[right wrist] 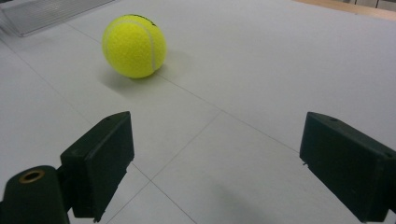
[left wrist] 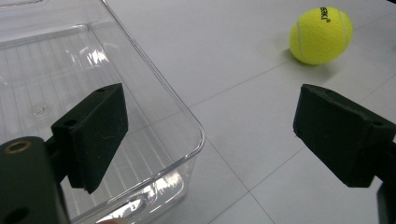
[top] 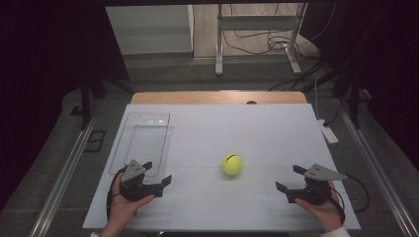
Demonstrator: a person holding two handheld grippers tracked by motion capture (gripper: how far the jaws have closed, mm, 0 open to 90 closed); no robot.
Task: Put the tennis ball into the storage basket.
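Midway across the white bench [top: 276,128] sits a fuzzy yellow-green tennis ball [top: 231,164] with a pale curved seam and black lettering, well apart from both grippers. Left gripper [top: 159,174] and right gripper [top: 289,178] hold their jaws released, nothing between them; a clear plastic tray [top: 129,129] lies beside the left one.

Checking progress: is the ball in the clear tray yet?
No, the ball sits on the table, right of the tray.
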